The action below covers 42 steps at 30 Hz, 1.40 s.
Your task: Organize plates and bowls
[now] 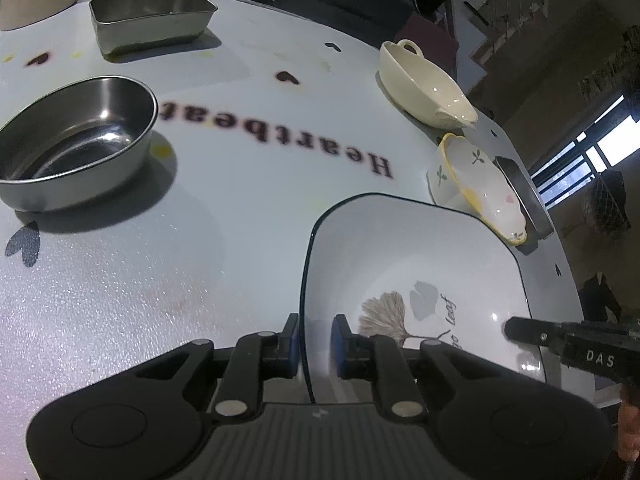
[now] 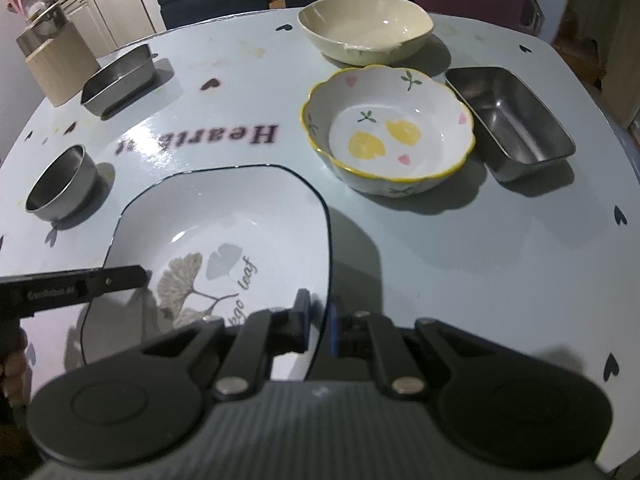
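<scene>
1. The square plate (image 2: 224, 216) is white with a dark blue rim, a beige and a grey ginkgo leaf, and dark script.
2. At 1 o'clock from it, the scalloped bowl (image 2: 390, 132) is white, yellow-edged, with yellow lemons, pink hearts and green sprigs.
3. At 12 o'clock, the handled bowl (image 2: 366, 28) is plain cream.
4. The counter (image 2: 460, 264) is pale blue with dark hearts.

Left wrist view. Left gripper (image 1: 315, 346), bottom centre, straddles the dark-rimmed edge of the square ginkgo-leaf plate (image 1: 420, 264), jaws narrowly set on the rim. Right gripper (image 1: 516, 330) enters at lower right over the same plate. Round steel bowl (image 1: 76, 140) at left; rectangular steel tin (image 1: 152, 16) at upper left; cream handled bowl (image 1: 424, 88) and flowered bowl (image 1: 476, 184) at right, on the pale table (image 1: 240, 220).
</scene>
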Available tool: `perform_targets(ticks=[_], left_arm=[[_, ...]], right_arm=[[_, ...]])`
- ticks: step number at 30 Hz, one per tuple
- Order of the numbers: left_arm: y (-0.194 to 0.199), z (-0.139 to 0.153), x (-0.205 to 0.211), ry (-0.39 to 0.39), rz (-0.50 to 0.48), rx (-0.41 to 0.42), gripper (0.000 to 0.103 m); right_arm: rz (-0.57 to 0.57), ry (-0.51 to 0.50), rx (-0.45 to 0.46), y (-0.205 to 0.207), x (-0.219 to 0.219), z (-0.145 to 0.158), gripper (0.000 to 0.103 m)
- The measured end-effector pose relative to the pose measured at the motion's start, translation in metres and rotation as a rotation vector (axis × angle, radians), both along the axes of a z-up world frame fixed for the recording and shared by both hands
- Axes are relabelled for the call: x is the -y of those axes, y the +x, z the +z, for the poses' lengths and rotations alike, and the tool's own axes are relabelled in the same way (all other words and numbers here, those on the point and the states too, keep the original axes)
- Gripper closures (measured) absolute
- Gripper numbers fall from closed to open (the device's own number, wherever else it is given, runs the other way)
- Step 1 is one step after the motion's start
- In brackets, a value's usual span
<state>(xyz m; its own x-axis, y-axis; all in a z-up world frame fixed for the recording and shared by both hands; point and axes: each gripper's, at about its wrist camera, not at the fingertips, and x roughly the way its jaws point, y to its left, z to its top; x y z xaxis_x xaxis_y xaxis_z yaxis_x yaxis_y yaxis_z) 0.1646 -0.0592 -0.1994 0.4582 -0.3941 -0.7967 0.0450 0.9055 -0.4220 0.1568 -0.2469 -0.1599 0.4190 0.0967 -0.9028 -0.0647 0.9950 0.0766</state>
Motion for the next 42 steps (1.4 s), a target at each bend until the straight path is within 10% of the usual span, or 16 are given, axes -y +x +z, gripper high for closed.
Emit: perform_targets(ticks=[22, 29, 34, 42], left_arm=[[0.0, 0.003, 0.007, 0.046, -0.064, -0.021, 0.082], [-0.006, 0.021, 0.008, 0.119, -0.085, 0.003, 0.012], [0.003, 0.045, 0.01, 0.169, -0.119, 0.083, 0.003], [0.055, 0.101, 0.013, 0.223, -0.17, 0.248, 0.0]], right_arm=[[-0.038, 0.004, -0.057, 0.013, 0.002, -0.018, 0.087], [-0.028, -0.026, -0.026, 0.0, 0.005, -0.01, 0.031], [-0.037, -0.018, 0.129, -0.014, 0.009, 0.024, 0.002], [-0.185, 0.113, 0.343, 0.016, 0.031, 0.066, 0.0]])
